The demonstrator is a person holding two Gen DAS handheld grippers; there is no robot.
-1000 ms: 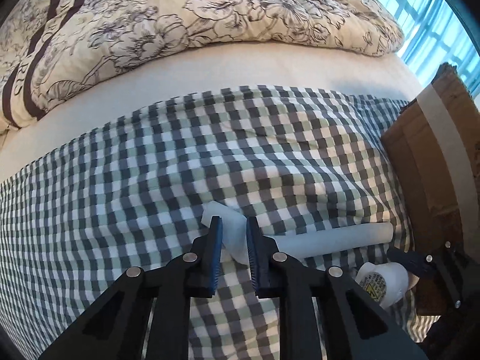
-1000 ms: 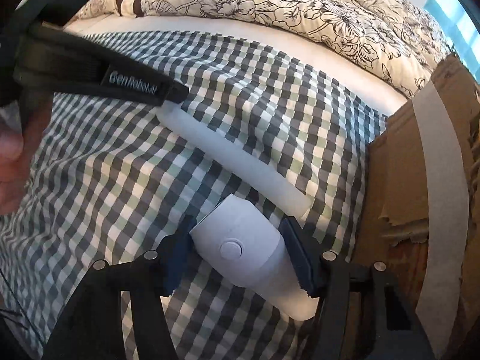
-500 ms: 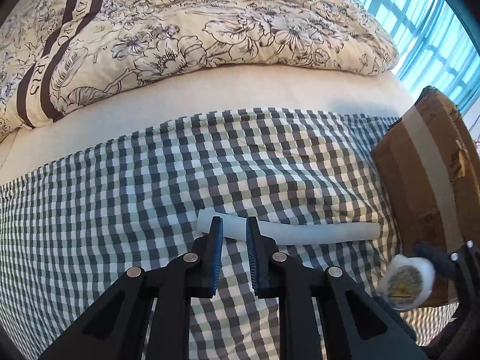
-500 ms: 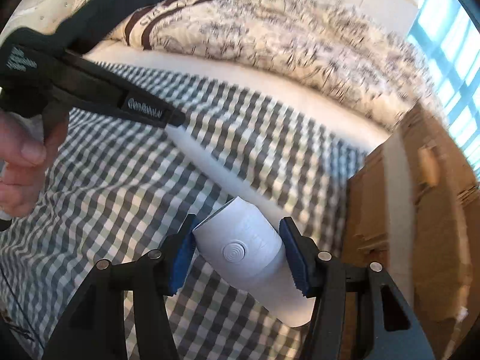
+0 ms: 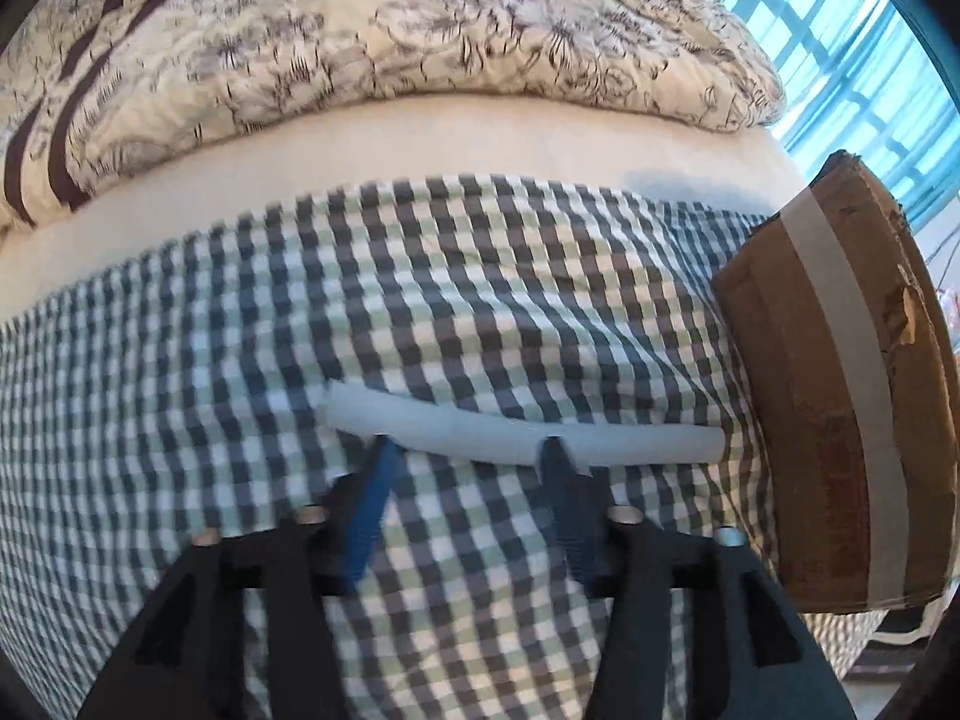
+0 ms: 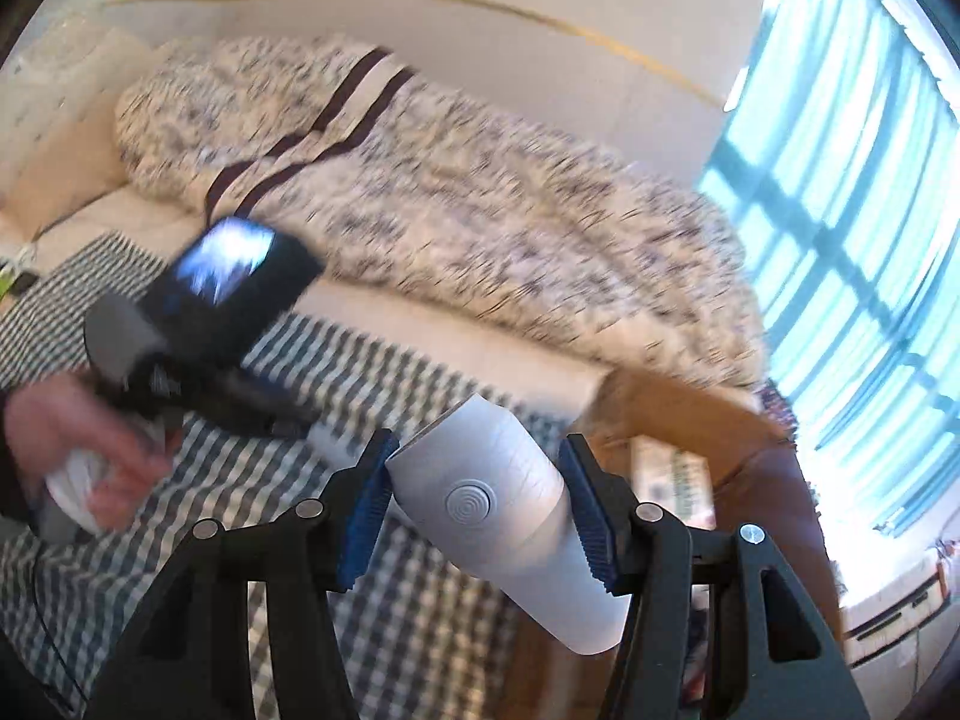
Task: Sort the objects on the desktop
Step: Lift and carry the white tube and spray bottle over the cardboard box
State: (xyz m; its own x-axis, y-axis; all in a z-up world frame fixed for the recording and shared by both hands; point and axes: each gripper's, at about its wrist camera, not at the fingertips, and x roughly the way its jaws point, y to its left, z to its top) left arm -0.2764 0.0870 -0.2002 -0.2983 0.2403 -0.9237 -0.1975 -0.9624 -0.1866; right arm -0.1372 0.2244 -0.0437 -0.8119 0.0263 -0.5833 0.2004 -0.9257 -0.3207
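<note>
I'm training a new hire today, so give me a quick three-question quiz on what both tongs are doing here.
1. True or false: the right tongs grip a white device.
2. Which lies beside the box? A) tube B) mug
3. Fill in: the left tongs are ____.

Key: 1 true; 2 A; 3 open

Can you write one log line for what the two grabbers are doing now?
left gripper: open, by white tube on checked cloth | right gripper: holding white bottle, lifted near cardboard box
</note>
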